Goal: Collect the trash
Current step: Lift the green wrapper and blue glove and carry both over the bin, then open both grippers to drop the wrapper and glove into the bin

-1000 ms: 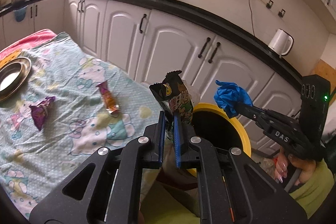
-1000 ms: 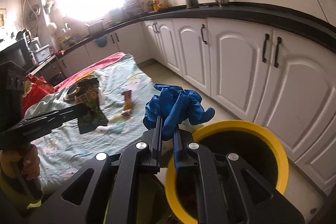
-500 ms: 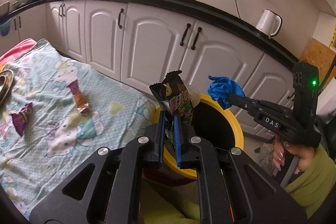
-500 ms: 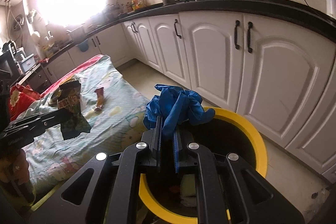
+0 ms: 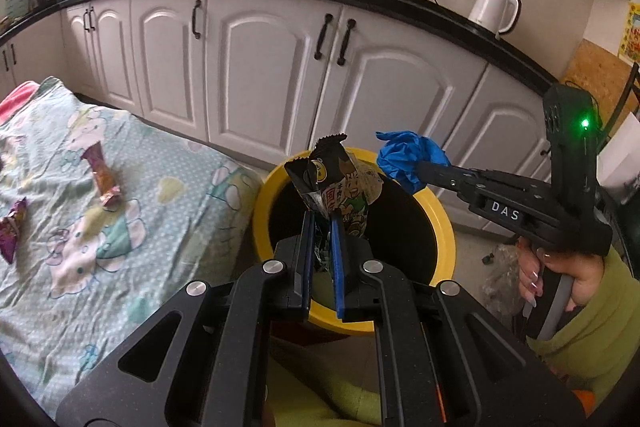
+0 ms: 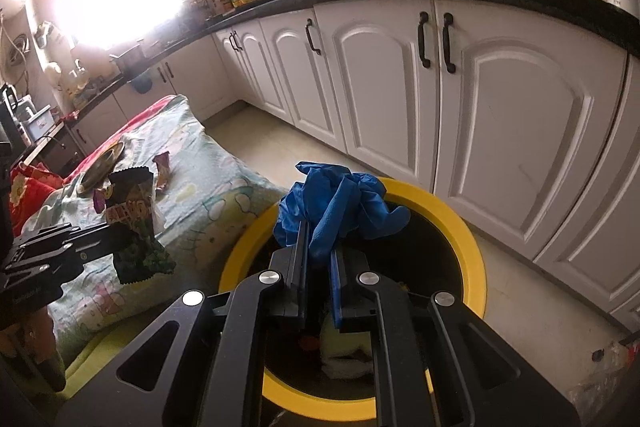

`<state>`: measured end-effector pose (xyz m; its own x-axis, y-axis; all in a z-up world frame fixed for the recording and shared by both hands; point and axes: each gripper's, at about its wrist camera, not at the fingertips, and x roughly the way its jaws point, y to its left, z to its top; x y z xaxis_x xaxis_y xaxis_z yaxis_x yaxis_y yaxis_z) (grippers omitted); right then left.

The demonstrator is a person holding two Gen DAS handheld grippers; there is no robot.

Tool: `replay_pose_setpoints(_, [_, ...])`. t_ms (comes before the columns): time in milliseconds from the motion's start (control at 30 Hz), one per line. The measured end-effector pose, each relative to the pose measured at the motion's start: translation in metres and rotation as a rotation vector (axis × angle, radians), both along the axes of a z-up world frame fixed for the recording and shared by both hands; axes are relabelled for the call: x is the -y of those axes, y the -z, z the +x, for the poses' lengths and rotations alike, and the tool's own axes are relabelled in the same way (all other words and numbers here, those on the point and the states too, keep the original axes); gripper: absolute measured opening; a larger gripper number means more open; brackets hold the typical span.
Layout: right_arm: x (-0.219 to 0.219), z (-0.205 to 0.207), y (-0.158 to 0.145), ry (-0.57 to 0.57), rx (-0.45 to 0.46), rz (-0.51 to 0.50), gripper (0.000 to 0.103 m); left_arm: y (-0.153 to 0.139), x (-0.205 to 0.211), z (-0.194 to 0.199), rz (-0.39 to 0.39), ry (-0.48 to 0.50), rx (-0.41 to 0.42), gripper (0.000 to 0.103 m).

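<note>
Trash is pinched in both tools over the bin point(image 5: 440, 223), a round black tub with a thick, glossy yellow rim. The left gripper point(image 5: 321, 223) has its blue-edged fingers narrowed onto a snack bag point(image 5: 338, 187), crinkled foil with a zigzag top edge, dark with green and red print, standing upright above the bin's mouth. The right gripper point(image 6: 319, 251) is clamped on a blue glove point(image 6: 340, 203), thin rubbery material bunched into soft folds with one fingertip poking out to the side; in the left view the glove point(image 5: 408, 157) hangs over the far rim at the tip of the matte black tool, whose handle a right hand point(image 5: 568, 267) grips. Pale crumpled scraps lie at the bottom of the bin in the right view.

Beside the bin, a table point(image 5: 168, 195) is draped in a wrinkled, pastel cartoon-print cloth. On it lie an orange wrapper point(image 5: 102, 175), long and twisted at the ends, and a purple wrapper point(image 5: 12, 231), pointed and shiny, well apart from each other. A round metal plate point(image 6: 100, 163) sits farther back.
</note>
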<state>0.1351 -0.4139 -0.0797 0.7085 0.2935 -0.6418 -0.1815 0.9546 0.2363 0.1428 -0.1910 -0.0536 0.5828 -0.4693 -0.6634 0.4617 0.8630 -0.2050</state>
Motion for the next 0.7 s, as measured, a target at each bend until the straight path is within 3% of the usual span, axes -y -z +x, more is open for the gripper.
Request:
replay_pose_setpoints(633, [0.025, 0.001, 0.024, 0.034, -0.064, 0.031, 0.009, 0.027, 0.043, 0.014, 0.094, 0.077, -0.043, 0.005])
replay_pose_setpoints(700, [0.028, 0.0, 0.024, 0.039, -0.063, 0.034, 0.015, 0.027, 0.044, 0.016, 0.095, 0.074, -0.043, 0.005])
